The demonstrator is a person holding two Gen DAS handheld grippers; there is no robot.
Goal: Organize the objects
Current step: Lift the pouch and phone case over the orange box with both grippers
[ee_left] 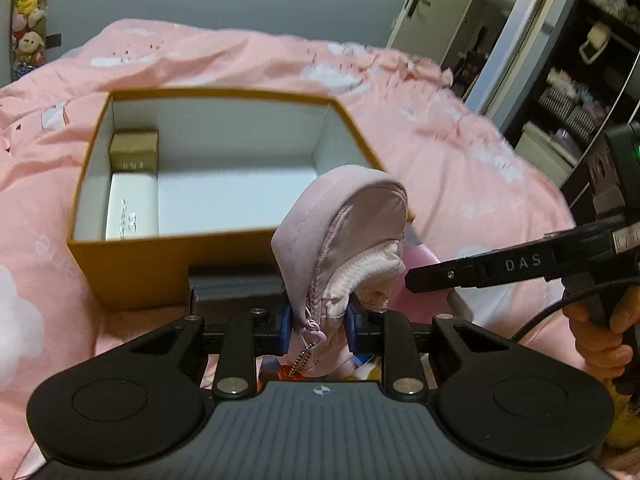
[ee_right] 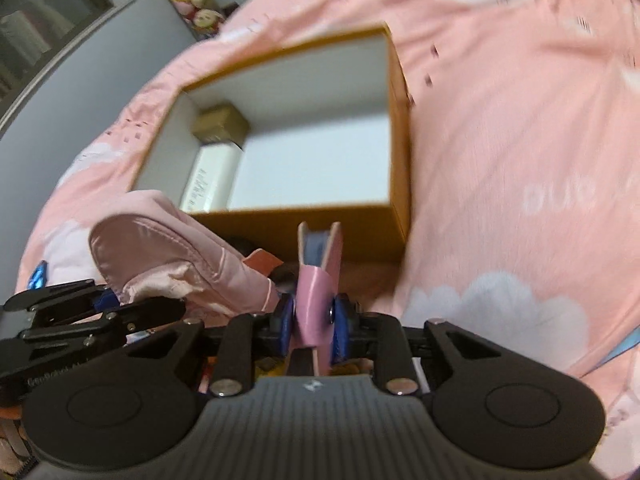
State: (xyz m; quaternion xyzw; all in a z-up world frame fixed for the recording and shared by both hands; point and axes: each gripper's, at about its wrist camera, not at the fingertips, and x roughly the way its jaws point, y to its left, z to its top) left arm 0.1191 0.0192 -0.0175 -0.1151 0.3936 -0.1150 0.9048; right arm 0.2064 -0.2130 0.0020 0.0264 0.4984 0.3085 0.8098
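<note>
A pale pink zip pouch with a satin lining stands up between the blue pads of my left gripper, which is shut on its zipper end. In the right wrist view the same pouch sags to the left. My right gripper is shut on a small pink wallet with a blue inside. Both are held just in front of an open mustard box, whose near wall shows in the right wrist view. In its left end lie a small gold box and a white box.
The box sits on a pink quilt with white clouds. Plush toys hang at the back left. A door and dark shelves stand to the right. A person's hand holds the right gripper's handle.
</note>
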